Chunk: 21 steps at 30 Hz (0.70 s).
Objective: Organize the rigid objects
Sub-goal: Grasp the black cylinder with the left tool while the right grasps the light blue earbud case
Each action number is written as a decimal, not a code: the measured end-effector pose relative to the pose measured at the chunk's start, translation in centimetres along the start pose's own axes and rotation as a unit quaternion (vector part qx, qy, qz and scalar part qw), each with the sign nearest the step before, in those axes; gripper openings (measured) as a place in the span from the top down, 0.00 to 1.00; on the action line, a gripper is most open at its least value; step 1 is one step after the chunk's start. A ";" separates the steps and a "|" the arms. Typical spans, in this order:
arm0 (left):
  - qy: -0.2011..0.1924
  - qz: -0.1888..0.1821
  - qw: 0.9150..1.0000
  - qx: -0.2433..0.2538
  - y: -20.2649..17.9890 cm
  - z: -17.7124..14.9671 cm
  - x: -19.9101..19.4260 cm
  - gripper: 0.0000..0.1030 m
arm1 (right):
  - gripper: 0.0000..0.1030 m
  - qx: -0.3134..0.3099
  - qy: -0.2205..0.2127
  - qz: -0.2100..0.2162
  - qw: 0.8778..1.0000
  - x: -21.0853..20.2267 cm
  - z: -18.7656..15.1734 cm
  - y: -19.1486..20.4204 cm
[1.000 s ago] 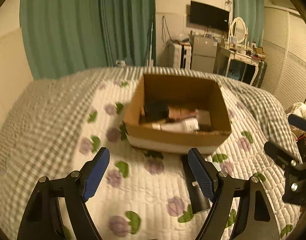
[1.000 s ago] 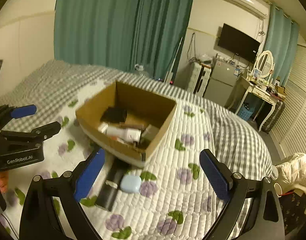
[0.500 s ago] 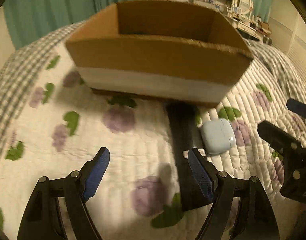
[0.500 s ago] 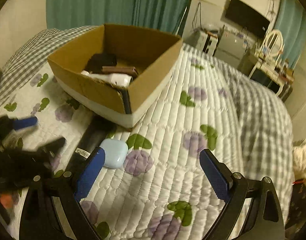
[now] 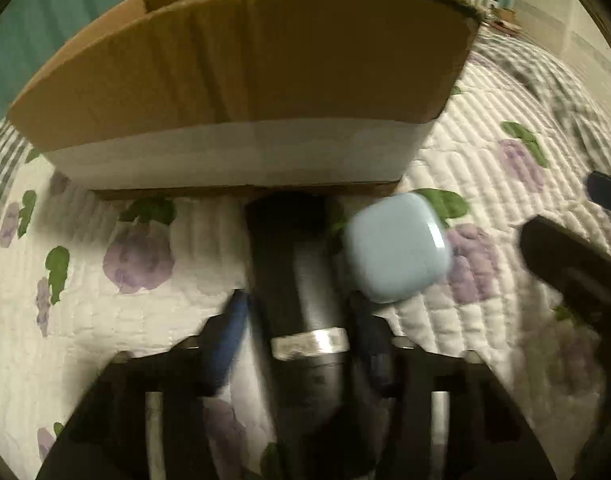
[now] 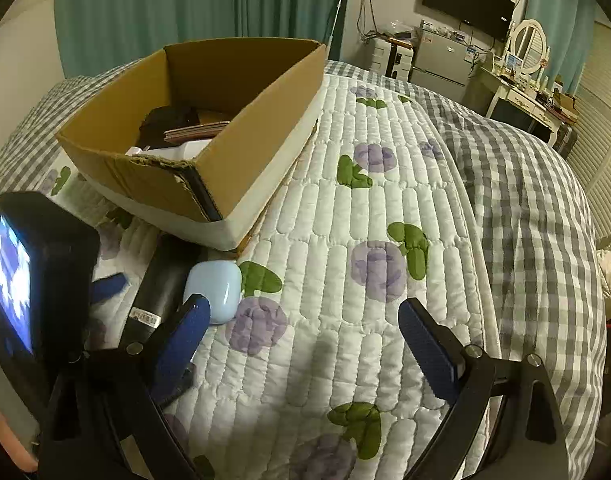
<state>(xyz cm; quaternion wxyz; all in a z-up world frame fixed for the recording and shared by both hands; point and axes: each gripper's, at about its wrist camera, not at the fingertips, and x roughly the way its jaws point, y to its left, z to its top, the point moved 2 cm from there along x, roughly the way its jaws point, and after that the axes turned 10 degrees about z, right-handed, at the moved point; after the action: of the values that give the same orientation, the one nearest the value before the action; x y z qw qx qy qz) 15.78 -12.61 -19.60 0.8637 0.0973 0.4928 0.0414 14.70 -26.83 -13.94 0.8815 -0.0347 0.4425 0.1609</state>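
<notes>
A long black object (image 5: 301,280) with a silver label band lies on the quilt in front of the cardboard box (image 5: 241,80). My left gripper (image 5: 297,328) has its fingers down on both sides of it, closed in tight against it. A pale blue earbud case (image 5: 397,248) lies right beside it. In the right wrist view the black object (image 6: 161,288), the blue case (image 6: 213,284) and the box (image 6: 209,120) with several items inside show at left. My right gripper (image 6: 305,340) is open and empty above the quilt.
The bed carries a white floral quilt (image 6: 365,240) and a grey checked blanket (image 6: 525,200). The left gripper's body with a lit screen (image 6: 13,280) fills the right wrist view's left edge. Furniture and a TV stand beyond the bed.
My left gripper dropped toward the quilt, moved up to the box and closed its fingers around the black object. My right gripper moved lower and closer to the blue case.
</notes>
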 end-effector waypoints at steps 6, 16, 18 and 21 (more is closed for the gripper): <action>-0.004 -0.018 1.000 -0.017 3.2 -1.1 -1.9 0.59 | 0.08 -0.019 -0.001 -0.007 1.000 -0.1 -0.1 0.8; -0.031 0.006 0.997 -0.075 11.1 -0.9 -4.0 0.59 | 0.18 -0.073 0.019 0.015 0.997 2.6 0.6 5.6; -0.031 0.004 0.996 -0.080 11.7 -0.8 -4.1 0.59 | 0.21 -0.082 0.040 0.014 0.996 4.5 0.6 6.7; -0.031 0.000 0.996 -0.083 12.7 -0.6 -4.1 0.59 | 0.33 -0.080 0.070 0.010 0.994 7.0 0.3 7.2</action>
<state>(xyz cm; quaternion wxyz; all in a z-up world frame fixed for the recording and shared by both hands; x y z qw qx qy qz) 13.51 -0.83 -13.81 0.8839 0.0265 0.4602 0.0791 16.56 -18.21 -18.70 0.8412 -0.1117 0.4891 0.2018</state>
